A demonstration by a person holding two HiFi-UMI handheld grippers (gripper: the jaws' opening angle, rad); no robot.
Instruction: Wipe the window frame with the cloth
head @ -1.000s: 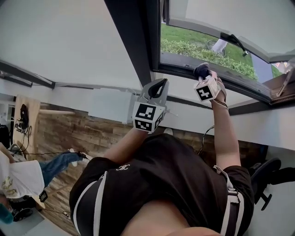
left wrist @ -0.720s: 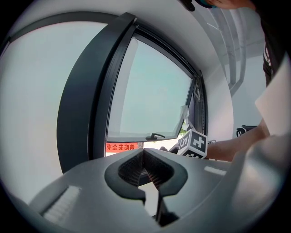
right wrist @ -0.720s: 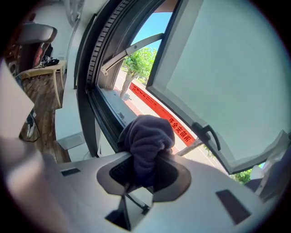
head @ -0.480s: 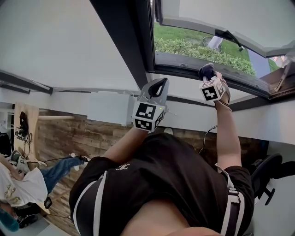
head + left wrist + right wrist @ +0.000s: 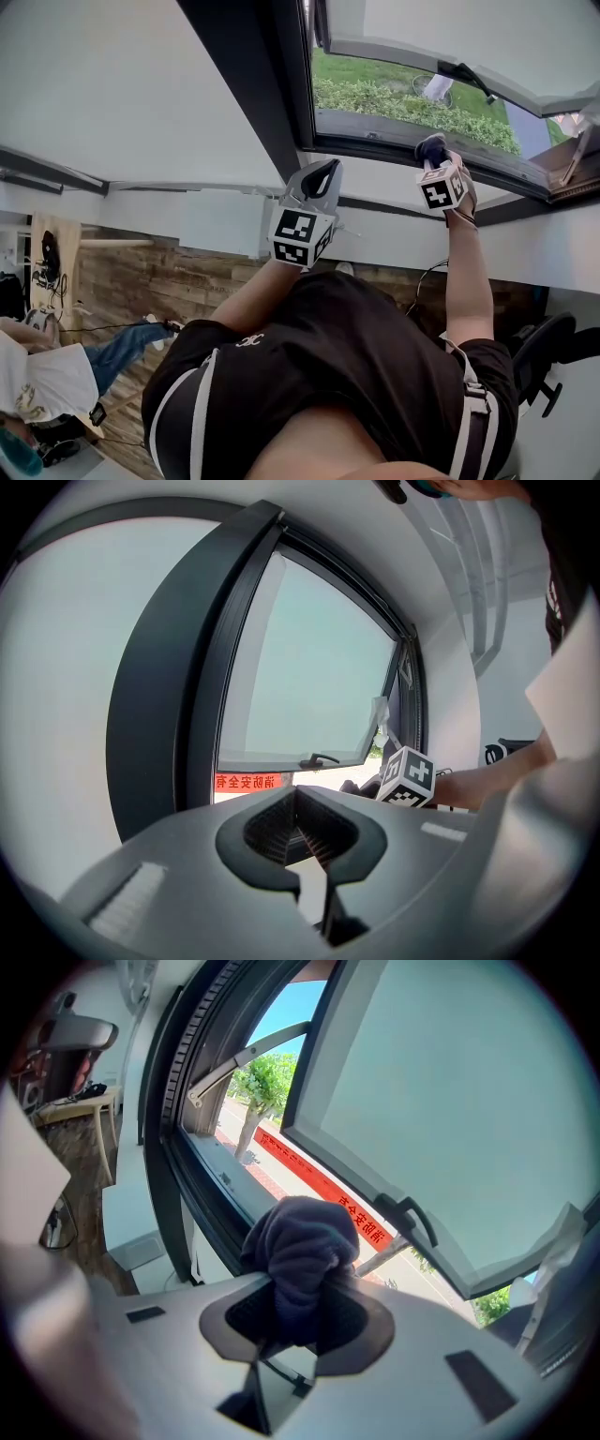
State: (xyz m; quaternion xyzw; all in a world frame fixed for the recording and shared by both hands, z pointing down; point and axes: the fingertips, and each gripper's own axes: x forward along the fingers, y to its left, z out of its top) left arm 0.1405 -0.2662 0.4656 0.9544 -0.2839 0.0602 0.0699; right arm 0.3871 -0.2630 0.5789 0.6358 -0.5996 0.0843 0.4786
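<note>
A dark blue cloth [image 5: 303, 1239] is bunched between the jaws of my right gripper [image 5: 298, 1286], which is shut on it. In the head view the cloth [image 5: 431, 146] presses against the lower rail of the dark window frame [image 5: 375, 136], right of its middle, with the right gripper [image 5: 435, 161] behind it. My left gripper [image 5: 320, 176] hangs lower and to the left, in front of the white wall and apart from the frame. Its jaws are shut and empty in the left gripper view, where the left gripper [image 5: 294, 796] faces the frame's dark upright [image 5: 155, 677].
The window sash [image 5: 450, 1110] is swung open outward, its handle [image 5: 412, 1218] just beyond the cloth. A metal stay arm [image 5: 246, 1057] crosses the opening. On the wooden floor a person [image 5: 47, 370] sits at the left and an office chair [image 5: 544, 352] stands at the right.
My right gripper has slid the cloth to the right along the lower rail of the frame. The left gripper has stayed where it was.
</note>
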